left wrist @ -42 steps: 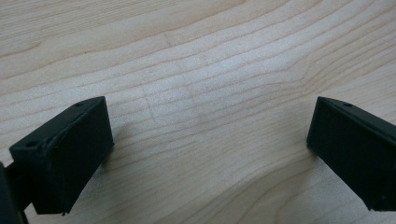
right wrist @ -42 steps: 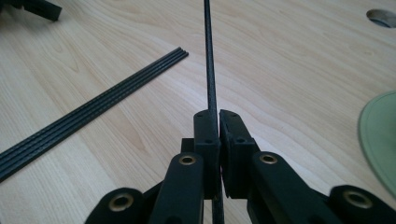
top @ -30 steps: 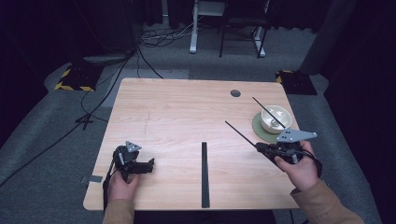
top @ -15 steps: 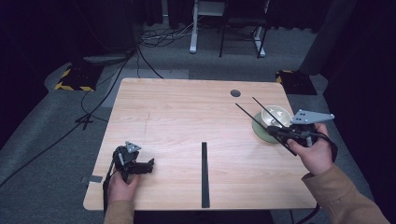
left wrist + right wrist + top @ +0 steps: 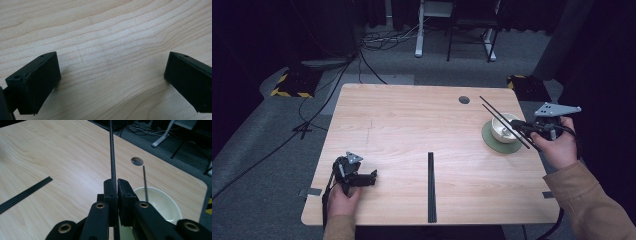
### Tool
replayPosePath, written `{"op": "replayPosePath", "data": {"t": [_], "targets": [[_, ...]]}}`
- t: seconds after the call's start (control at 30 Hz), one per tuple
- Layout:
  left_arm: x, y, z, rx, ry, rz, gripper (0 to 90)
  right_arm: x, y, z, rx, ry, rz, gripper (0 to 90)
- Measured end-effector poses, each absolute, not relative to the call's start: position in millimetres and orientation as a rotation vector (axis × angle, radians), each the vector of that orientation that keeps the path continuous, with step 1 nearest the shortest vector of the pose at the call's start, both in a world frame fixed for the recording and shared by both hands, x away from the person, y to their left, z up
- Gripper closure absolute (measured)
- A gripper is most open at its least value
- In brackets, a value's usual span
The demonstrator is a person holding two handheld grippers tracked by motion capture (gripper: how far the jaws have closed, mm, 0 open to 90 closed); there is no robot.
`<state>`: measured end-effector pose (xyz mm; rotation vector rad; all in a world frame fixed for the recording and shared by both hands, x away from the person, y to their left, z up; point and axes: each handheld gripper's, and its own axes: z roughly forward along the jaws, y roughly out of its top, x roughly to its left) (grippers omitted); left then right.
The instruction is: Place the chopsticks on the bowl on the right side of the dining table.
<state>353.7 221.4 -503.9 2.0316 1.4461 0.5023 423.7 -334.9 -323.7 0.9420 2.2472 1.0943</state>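
High view: set above the near edge, facing forward and down, taking in the whole table (image 5: 412,125) and dark floor beyond. Left gripper view: very close to the wood, looking down between two black jaws onto bare grain. Right gripper view: higher, looking along its shut jaws across the tabletop toward the far edge. Shared by high and right gripper views: bowl (image 5: 160,205), round hole (image 5: 137,161), black strips (image 5: 23,193).
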Motion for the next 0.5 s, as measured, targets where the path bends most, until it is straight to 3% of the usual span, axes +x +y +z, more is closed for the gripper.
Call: {"op": "replayPosePath", "data": {"t": [0.5], "targets": [[353.5, 221.2, -504.2, 2.029, 1.445, 0.502, 0.7, 468.7, -363.2, -342.8, 1.025, 2.214, 0.954, 87.0]]}}
